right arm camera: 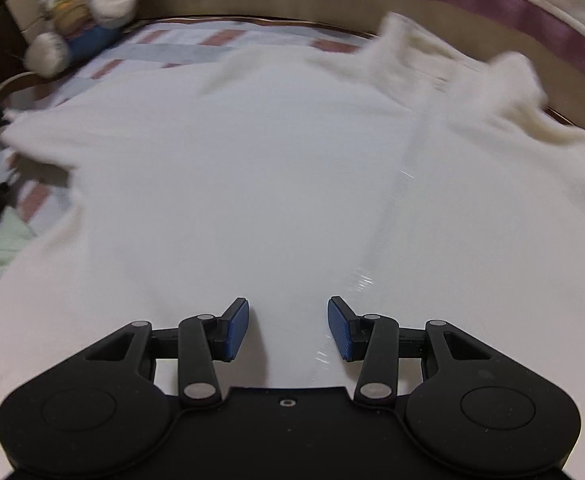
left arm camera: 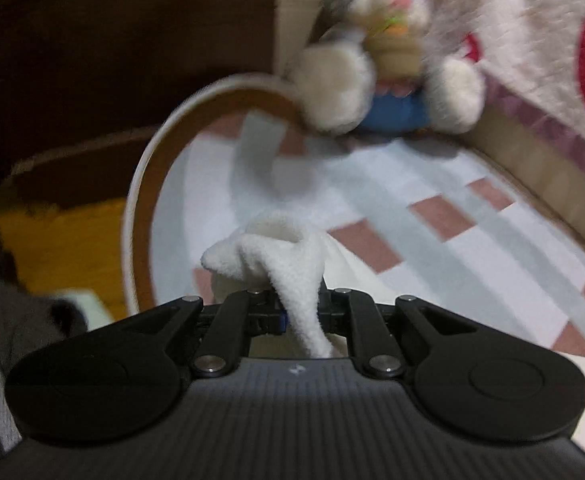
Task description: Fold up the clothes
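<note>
A fold of the fluffy white fleece garment is pinched between the fingers of the left gripper, which are pressed together on it; the fabric bunches up above the fingers and a strip hangs down toward the gripper body. Beyond it, the pink-and-grey checked white sheet is seen covering the bed surface, bordered by a curved brown rim with white edging. A blurred grey-and-white plush rabbit with a blue base is seated at the far edge of the sheet, beside a white quilt with red circles and a mauve band.

In the right wrist view, the same white garment is spread flat across most of the bed, a faint zip line running up its right half and a rumpled collar or sleeve part lying at the far right. The right gripper is held just over the near part of the garment, its blue-padded fingers spread apart with nothing between them. The plush rabbit is seen at the far left corner, well apart from the right gripper. Motion blur is present in both views.
</note>
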Motion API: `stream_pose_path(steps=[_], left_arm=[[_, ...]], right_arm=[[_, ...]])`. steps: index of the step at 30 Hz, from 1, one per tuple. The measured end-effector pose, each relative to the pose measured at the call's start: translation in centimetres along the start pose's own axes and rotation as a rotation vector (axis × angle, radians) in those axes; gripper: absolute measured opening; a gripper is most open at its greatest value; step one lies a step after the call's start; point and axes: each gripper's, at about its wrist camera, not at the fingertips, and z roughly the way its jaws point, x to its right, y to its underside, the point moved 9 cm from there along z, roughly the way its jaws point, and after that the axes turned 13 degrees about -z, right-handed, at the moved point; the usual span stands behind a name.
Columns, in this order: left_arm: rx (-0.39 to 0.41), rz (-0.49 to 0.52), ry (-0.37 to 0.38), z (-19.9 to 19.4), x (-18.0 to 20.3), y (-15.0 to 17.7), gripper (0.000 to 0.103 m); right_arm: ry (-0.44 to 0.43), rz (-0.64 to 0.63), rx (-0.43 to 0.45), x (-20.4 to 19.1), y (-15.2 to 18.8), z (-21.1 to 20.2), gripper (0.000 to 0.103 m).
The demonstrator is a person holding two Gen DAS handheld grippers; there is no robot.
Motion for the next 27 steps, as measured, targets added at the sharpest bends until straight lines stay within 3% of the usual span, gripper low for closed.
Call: stream_pose_path(steps=[3, 5, 10, 16, 20, 22, 24, 27], left_arm=[[-0.007, 0.024, 0.018, -0.2, 0.8, 0.6, 0.010], [0.000, 0.043, 0.071, -0.9, 1.9, 0.6, 0.010], [-0.049, -0.037, 0.324, -4.2, 5.2, 0.4, 0.010], [-0.079, 0.034, 0.666, -11.0, 11.4, 1.9, 0.010], [-0.176, 0.077, 0.863, -16.1, 15.2, 5.2, 0.011], [-0.244, 0.102, 0.952, -18.5, 17.2, 7.3, 0.011], [-0.307, 0.127, 1.038, -21.2, 19.2, 9.8, 0.011], [-0.401, 0.189, 1.157, -25.5, 22.4, 14.4, 0.013]], right_arm=[[0.043, 0.001, -0.015, 1.3, 1.1, -0.7, 0.049], [0.060, 0.022, -0.016, 2.1, 1.7, -1.1, 0.049], [0.068, 0.119, 0.022, 3.8, 2.0, -1.9, 0.049], [0.045, 0.222, 0.084, 4.9, 1.1, -2.2, 0.049], [0.046, 0.191, 0.089, 4.3, 0.5, -2.7, 0.049], [0.089, 0.190, 0.114, 4.6, 0.1, -3.3, 0.049], [0.165, 0.237, 0.187, 5.5, -1.0, -4.8, 0.049], [0.133, 0.315, 0.271, 5.9, -2.5, -6.5, 0.049]])
